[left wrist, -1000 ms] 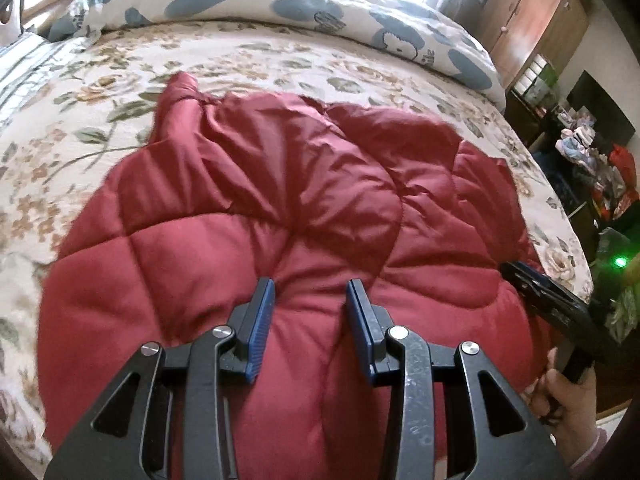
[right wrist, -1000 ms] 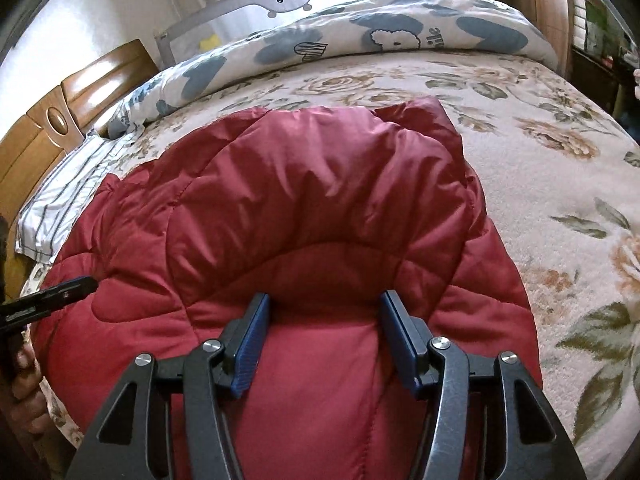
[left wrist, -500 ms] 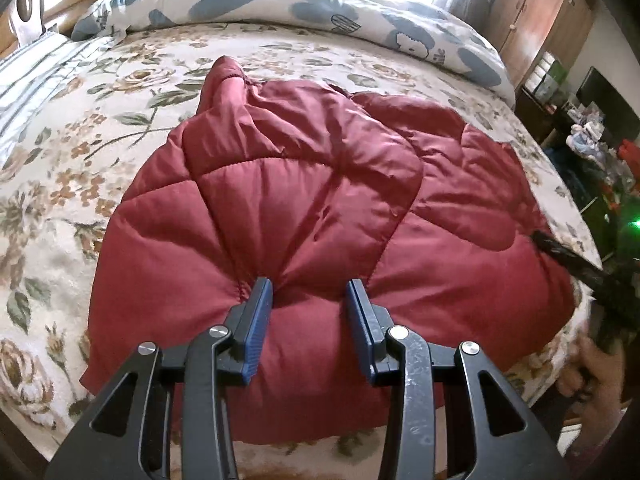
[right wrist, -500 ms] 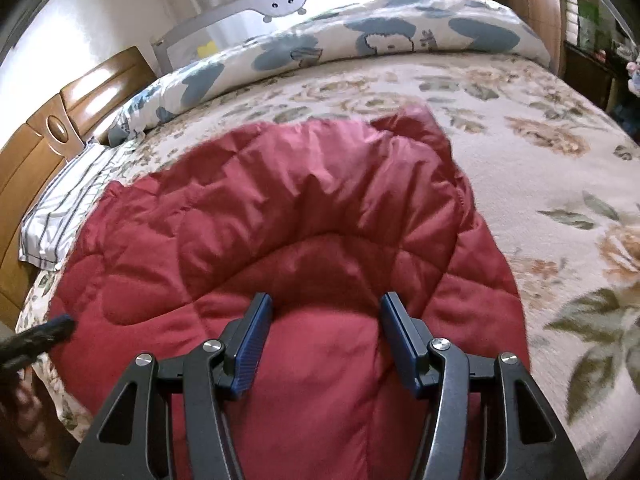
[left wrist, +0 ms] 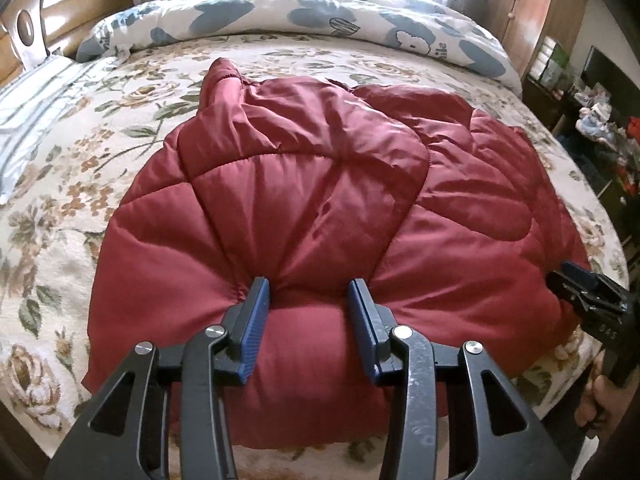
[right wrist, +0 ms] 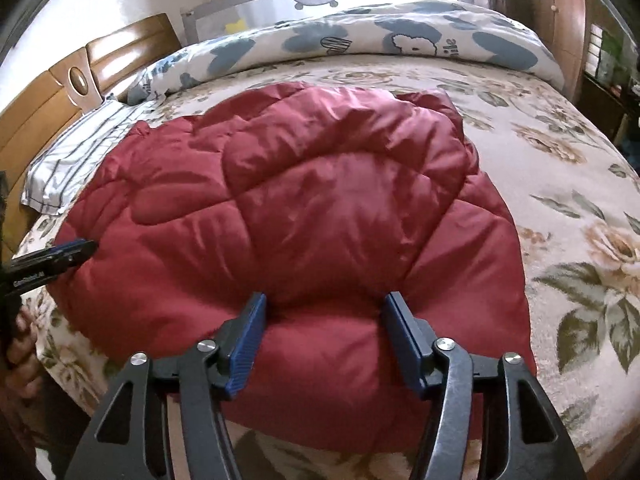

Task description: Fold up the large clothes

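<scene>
A dark red quilted padded garment lies bunched on the floral bedspread, its near edge at the bed's front. It fills the middle of the right wrist view too. My left gripper is open, its blue pads either side of a puffy bulge of the near hem. My right gripper is open in the same way at the garment's right part. Each gripper shows in the other's view: the right one at the far right, the left one at the far left.
A rolled blue-and-white duvet lies across the far side of the bed. A striped pillow and wooden headboard are at the left. A wooden wardrobe and cluttered shelves stand at the right.
Both grippers have pulled back toward the bed's front edge, so more of the garment and bedspread shows. The jaws stay open around the red fabric.
</scene>
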Demonstrator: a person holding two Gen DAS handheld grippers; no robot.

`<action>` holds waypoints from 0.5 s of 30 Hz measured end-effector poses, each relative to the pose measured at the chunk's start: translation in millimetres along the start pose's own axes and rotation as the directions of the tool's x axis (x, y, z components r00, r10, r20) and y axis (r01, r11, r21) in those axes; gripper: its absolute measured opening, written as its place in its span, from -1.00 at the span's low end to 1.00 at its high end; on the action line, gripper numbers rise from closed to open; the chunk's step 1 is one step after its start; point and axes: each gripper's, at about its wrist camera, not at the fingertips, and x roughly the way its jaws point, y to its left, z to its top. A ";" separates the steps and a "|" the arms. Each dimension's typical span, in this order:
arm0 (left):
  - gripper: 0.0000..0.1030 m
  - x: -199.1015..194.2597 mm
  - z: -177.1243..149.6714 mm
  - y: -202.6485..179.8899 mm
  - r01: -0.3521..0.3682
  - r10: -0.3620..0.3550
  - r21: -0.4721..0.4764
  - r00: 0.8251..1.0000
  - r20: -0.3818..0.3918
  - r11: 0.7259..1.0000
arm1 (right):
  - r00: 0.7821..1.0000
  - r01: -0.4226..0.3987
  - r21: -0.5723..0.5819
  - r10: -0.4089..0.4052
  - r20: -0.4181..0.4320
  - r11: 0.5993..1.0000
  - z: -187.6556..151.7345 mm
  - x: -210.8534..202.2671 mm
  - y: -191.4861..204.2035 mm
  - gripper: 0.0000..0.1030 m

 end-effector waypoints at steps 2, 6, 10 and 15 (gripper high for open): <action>-0.22 -4.2 2.5 -2.8 -0.029 0.029 -0.010 1.000 -0.010 1.000 | 1.000 -0.002 0.009 0.002 0.008 1.000 -1.9 -0.1 -0.7 0.21; 0.25 -22.5 1.0 -7.3 -0.090 0.089 -0.044 0.996 -0.013 0.995 | 1.000 -0.002 0.016 0.002 0.022 1.000 -4.7 -2.0 -0.7 0.21; 0.63 -38.2 -9.6 -19.2 -0.149 0.149 -0.044 0.989 0.006 0.988 | 0.999 -0.009 0.028 0.008 0.032 1.000 -6.4 -2.5 -3.7 0.21; 0.64 -27.8 -15.0 -36.5 -0.149 0.149 0.020 0.989 -0.019 0.989 | 1.000 -0.008 0.039 0.007 0.029 0.999 -5.3 -5.2 -2.6 0.21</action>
